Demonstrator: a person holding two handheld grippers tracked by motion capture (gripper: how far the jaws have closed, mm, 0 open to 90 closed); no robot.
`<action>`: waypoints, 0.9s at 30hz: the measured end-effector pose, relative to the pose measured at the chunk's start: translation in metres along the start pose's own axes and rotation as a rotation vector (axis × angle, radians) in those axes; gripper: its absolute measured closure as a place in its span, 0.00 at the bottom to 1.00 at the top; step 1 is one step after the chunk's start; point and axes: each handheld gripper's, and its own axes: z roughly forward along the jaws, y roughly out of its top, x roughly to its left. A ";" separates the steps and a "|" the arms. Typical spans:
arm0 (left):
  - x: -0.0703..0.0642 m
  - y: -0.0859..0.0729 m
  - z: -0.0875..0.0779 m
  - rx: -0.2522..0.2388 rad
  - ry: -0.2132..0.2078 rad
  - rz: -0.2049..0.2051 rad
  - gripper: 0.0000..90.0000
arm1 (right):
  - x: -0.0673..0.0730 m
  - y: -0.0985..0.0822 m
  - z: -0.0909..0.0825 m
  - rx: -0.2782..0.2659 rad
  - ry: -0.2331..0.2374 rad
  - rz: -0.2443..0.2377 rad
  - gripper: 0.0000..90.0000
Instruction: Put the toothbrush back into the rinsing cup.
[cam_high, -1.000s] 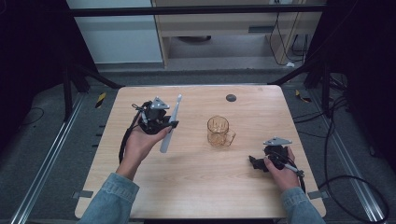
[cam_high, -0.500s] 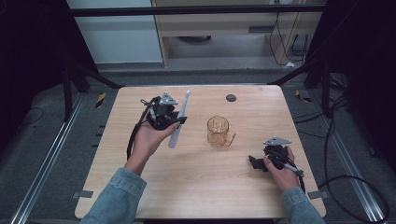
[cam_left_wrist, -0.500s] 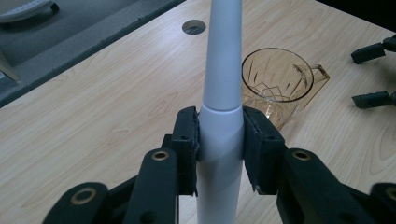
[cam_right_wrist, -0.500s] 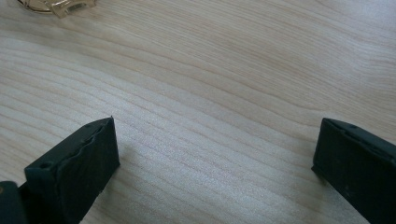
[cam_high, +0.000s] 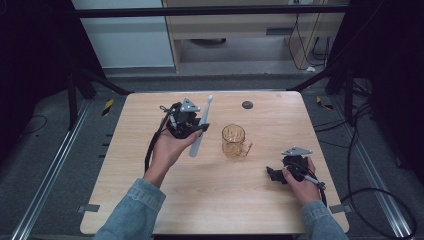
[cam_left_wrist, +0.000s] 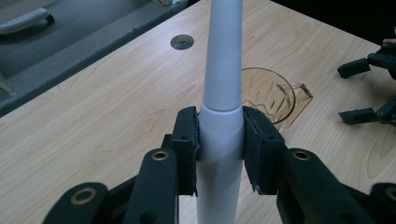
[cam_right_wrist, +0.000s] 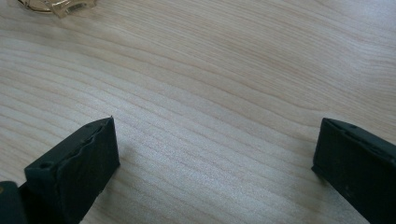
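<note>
Gripping a white toothbrush (cam_left_wrist: 219, 121) by its smooth, tapering handle, the left gripper (cam_high: 192, 127) has its fingers (cam_left_wrist: 187, 140) clenched on it above the bench (cam_high: 150, 200). Just beyond stands an amber glass mug (cam_high: 234, 140). The right gripper (cam_high: 272, 172) rests low over bare wood, fingers (cam_right_wrist: 79, 163) spread apart. Farther off lies a dark round hole (cam_high: 247, 104).

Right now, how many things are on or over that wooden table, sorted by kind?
White plastic toothbrush, held in the left gripper: 1
Amber glass mug with a handle, standing on the table: 1
Hand-held black grippers, the right gripper open and empty: 2
Total: 4
</note>
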 end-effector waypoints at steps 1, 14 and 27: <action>-0.001 0.000 0.000 -0.002 0.003 -0.001 0.75 | 0.000 0.000 0.000 0.000 0.000 0.000 0.00; -0.011 0.011 -0.006 -0.028 -0.012 -0.005 0.75 | 0.000 0.000 0.000 0.001 0.002 -0.002 0.00; -0.016 0.030 -0.008 -0.046 -0.001 -0.007 0.75 | 0.000 0.000 0.000 0.000 0.001 -0.001 0.01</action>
